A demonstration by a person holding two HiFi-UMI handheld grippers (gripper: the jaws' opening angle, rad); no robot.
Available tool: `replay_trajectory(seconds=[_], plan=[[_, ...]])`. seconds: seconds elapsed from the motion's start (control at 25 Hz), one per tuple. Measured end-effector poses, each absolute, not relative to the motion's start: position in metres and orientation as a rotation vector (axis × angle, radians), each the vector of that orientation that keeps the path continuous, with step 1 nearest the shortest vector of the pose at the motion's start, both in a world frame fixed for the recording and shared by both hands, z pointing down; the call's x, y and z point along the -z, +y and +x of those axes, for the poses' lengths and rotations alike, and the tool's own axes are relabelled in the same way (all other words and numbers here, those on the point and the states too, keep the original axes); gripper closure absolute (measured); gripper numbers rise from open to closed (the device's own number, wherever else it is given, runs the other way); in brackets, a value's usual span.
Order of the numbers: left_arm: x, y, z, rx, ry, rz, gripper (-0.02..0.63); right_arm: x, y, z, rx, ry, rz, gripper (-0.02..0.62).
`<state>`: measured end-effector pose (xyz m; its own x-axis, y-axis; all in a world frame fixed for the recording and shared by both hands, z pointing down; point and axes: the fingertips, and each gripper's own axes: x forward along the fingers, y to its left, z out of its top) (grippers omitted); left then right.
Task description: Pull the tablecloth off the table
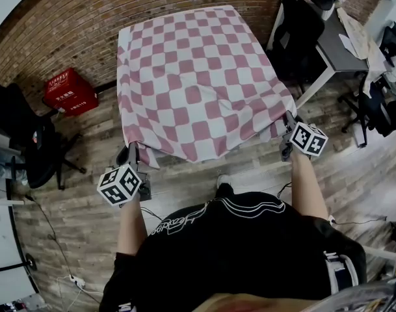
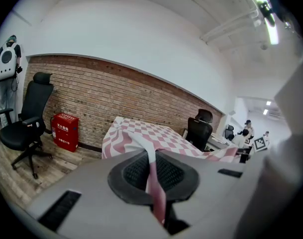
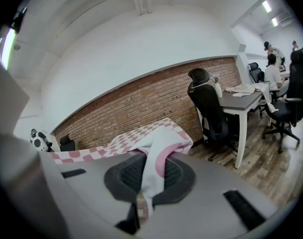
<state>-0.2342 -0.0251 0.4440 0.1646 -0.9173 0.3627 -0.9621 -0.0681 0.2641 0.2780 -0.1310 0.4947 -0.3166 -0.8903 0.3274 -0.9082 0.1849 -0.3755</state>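
A pink-and-white checked tablecloth [image 1: 198,83] covers the table and hangs over its near edge. My left gripper [image 1: 133,149] is shut on the cloth's near left corner, and my right gripper [image 1: 287,127] is shut on the near right corner. In the left gripper view a strip of tablecloth [image 2: 152,176] is pinched between the black pads [image 2: 137,172] of my left gripper [image 2: 153,171]. In the right gripper view a bunched fold of tablecloth [image 3: 155,171] sits clamped between the pads [image 3: 178,174] of my right gripper [image 3: 151,176]. The cloth stretches taut from both corners back to the table.
A brick wall [image 1: 119,12] runs behind the table. A red box [image 1: 69,91] and a black office chair [image 1: 22,138] stand at the left. At the right are a grey desk [image 1: 337,44] and a black chair [image 1: 298,28]. People sit at desks [image 3: 273,66] farther off.
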Motion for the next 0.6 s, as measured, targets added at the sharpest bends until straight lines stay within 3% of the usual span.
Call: replay_trajectory(seconds=[0.6], plan=[[-0.416, -0.022, -0.230, -0.115, -1.725, 2.037, 0.601, -0.461, -0.121, 0.271, -0.815, -2.390, 1.834, 0.597]])
